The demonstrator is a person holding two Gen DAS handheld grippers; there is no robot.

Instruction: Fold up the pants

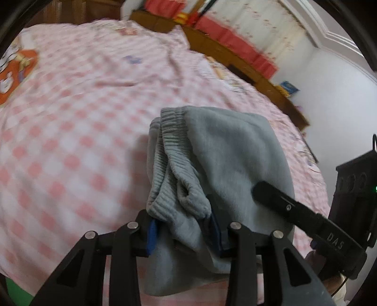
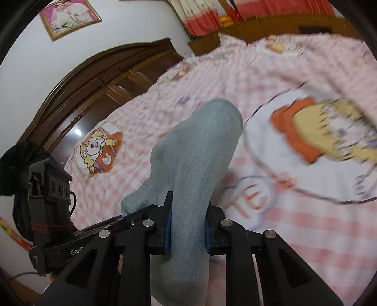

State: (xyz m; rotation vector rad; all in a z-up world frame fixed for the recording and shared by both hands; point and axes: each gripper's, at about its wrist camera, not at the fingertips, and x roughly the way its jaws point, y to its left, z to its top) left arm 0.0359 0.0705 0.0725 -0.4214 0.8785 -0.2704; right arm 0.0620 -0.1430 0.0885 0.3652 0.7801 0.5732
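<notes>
Grey-blue pants [image 1: 223,150] with a ribbed elastic waistband hang bunched above a pink checked bed. My left gripper [image 1: 185,231] is shut on the pants near the ribbed band, with cloth draped over its blue pads. In the right wrist view the pants [image 2: 195,155] rise in a column from my right gripper [image 2: 186,231], which is shut on the cloth between its blue pads. The right gripper's black finger [image 1: 278,200] reaches into the left wrist view from the right and lies against the cloth. The rest of the pants below both grippers is hidden.
The pink checked bedsheet [image 1: 70,117] with cartoon prints [image 2: 101,150] fills the space below. A dark wooden headboard [image 2: 99,80] stands at the left, a wooden bed frame [image 1: 235,58] runs along the far side. Red curtains [image 1: 235,42] and a framed picture [image 2: 70,16] hang on the walls.
</notes>
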